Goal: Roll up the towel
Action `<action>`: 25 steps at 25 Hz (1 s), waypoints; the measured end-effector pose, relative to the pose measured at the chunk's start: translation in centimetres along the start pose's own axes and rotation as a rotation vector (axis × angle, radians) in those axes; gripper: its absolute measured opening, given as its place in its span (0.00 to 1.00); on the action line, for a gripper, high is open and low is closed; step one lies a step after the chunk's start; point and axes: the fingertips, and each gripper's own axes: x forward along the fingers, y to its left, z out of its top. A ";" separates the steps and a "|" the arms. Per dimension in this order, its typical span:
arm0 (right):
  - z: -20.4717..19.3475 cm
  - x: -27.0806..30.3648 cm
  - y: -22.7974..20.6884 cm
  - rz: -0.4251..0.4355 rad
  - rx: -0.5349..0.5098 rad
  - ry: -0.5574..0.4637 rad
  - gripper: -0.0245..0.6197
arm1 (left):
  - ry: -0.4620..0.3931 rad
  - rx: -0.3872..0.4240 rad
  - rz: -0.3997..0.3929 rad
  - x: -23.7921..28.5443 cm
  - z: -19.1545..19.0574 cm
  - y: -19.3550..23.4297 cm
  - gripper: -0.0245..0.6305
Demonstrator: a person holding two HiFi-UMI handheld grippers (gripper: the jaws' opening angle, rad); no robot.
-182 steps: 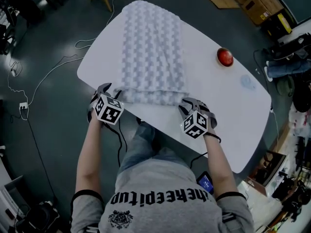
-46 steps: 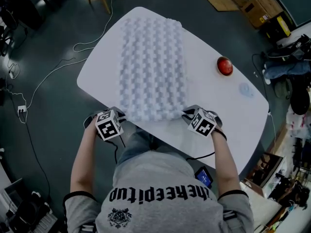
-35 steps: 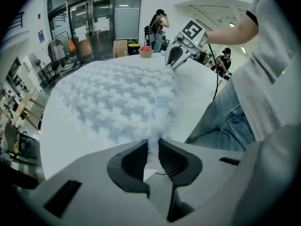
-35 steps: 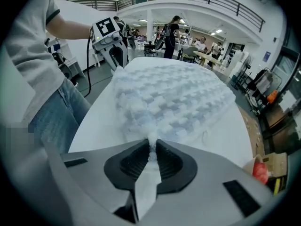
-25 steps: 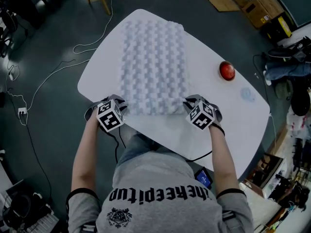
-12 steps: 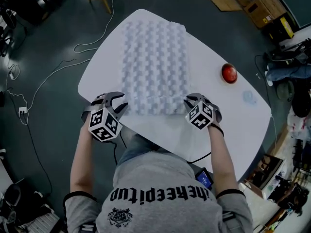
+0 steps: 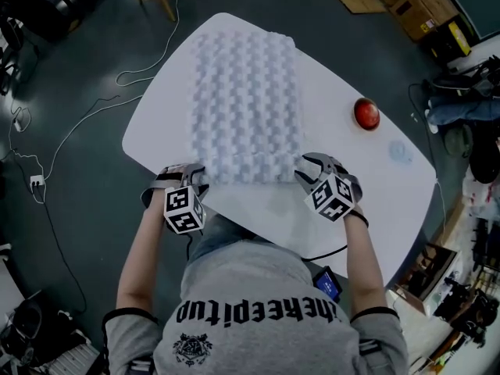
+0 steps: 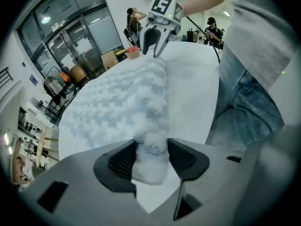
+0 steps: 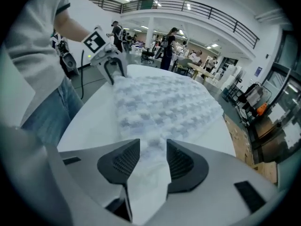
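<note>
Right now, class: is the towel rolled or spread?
Spread: the towel lies flat along the table, only its near edge bunched up.
</note>
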 end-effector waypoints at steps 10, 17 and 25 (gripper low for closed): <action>-2.3 3.8 3.0 -0.021 -0.188 0.143 0.30 | 0.021 -0.016 0.000 1.1 -0.5 0.7 0.35; -2.9 3.1 3.0 -0.010 -0.174 0.137 0.10 | 0.034 -0.023 0.012 0.8 0.0 0.5 0.19; -3.7 1.1 6.6 0.070 -0.172 0.133 0.10 | 0.025 -0.026 -0.109 -0.6 -0.1 -3.4 0.16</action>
